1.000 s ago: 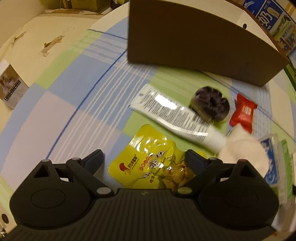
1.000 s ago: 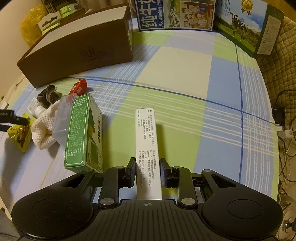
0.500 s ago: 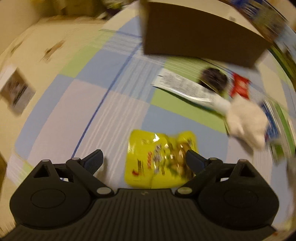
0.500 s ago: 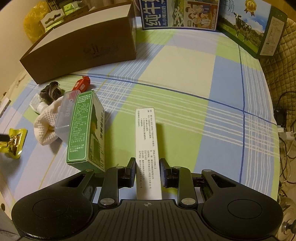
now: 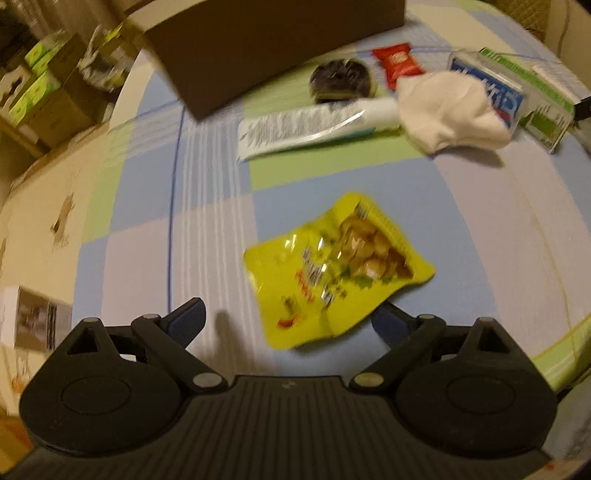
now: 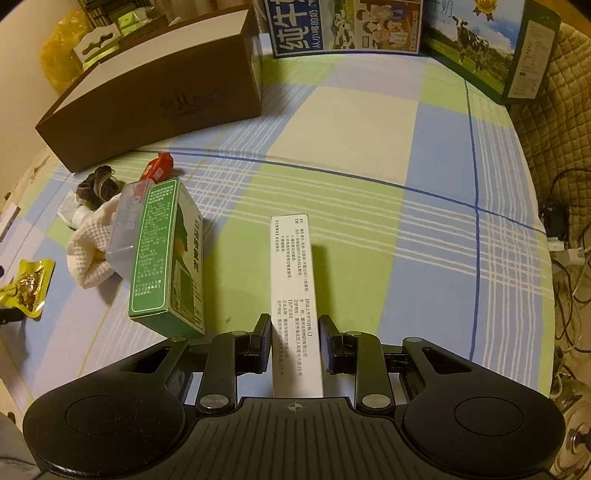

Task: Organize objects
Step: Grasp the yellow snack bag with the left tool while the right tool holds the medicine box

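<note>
A yellow snack pouch (image 5: 332, 269) lies flat on the checked tablecloth, just ahead of my left gripper (image 5: 288, 321), which is open and touches nothing. The same pouch (image 6: 26, 288) shows at the far left of the right wrist view. My right gripper (image 6: 295, 343) is shut on a long white printed box (image 6: 293, 280) that points straight ahead over the cloth. A green box (image 6: 162, 254) stands on edge just left of it, with a clear plastic case (image 6: 127, 221) leaning on its far side.
Beyond the pouch lie a white tube (image 5: 310, 129), a white cloth (image 5: 450, 110), a dark scrunchie (image 5: 341, 79) and a red packet (image 5: 397, 64). A long brown box (image 6: 159, 99) stands behind them. Milk cartons (image 6: 347, 26) line the back edge. Cables (image 6: 565, 236) hang off the right side.
My left gripper has pulled back and swung round; the pouch, which lay between its fingers beside the tube, now lies apart from the tube. The right gripper has barely moved.
</note>
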Action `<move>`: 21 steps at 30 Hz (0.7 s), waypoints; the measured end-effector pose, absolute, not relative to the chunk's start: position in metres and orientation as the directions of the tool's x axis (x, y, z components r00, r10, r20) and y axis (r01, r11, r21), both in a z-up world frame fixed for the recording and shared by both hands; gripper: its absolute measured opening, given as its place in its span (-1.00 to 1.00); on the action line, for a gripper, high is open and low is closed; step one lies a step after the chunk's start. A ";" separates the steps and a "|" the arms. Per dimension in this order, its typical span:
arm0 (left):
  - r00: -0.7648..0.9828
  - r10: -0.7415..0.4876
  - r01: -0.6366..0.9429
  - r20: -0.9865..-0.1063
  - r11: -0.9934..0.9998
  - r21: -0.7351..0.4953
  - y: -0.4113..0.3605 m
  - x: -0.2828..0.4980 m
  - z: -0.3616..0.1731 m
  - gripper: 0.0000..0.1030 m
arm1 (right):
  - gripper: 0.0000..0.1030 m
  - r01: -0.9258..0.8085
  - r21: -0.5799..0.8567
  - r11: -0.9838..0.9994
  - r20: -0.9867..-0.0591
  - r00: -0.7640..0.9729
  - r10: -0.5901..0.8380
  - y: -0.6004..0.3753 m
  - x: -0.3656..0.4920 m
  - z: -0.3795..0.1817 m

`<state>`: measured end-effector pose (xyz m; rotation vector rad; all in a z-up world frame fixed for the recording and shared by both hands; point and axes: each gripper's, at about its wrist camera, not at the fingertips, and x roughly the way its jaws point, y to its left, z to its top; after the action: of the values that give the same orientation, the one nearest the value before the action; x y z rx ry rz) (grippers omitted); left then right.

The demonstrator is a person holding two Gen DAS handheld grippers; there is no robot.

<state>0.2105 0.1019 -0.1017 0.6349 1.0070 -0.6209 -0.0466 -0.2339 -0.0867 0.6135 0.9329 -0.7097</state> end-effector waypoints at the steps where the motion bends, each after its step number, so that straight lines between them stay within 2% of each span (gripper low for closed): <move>1: 0.399 -0.186 0.737 -0.898 0.648 0.193 0.099 0.212 -0.102 0.84 | -0.53 0.768 0.165 0.618 -0.871 0.407 -0.274 -0.234 -0.047 -0.087; 9: 0.365 -0.274 0.862 -0.890 0.461 0.211 0.074 0.227 -0.106 0.86 | -0.53 0.786 0.160 0.597 -0.875 0.393 -0.283 -0.231 -0.050 -0.086; 14: 0.277 -0.299 0.879 -0.913 0.464 0.115 0.069 0.240 -0.109 0.84 | -0.53 0.807 0.162 0.568 -0.876 0.383 -0.294 -0.228 -0.056 -0.086; 18: 0.210 -0.321 0.857 -0.924 0.515 0.016 0.071 0.244 -0.112 0.70 | -0.53 0.820 0.167 0.547 -0.875 0.379 -0.302 -0.226 -0.061 -0.085; 21: 0.223 -0.335 0.847 -0.916 0.531 0.012 0.070 0.238 -0.111 0.57 | -0.53 0.826 0.166 0.539 -0.875 0.376 -0.305 -0.226 -0.061 -0.085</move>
<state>0.2385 0.0703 -0.1113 0.5919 1.0463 -0.8845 -0.0610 -0.2255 -0.0853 0.6704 0.9133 -0.7966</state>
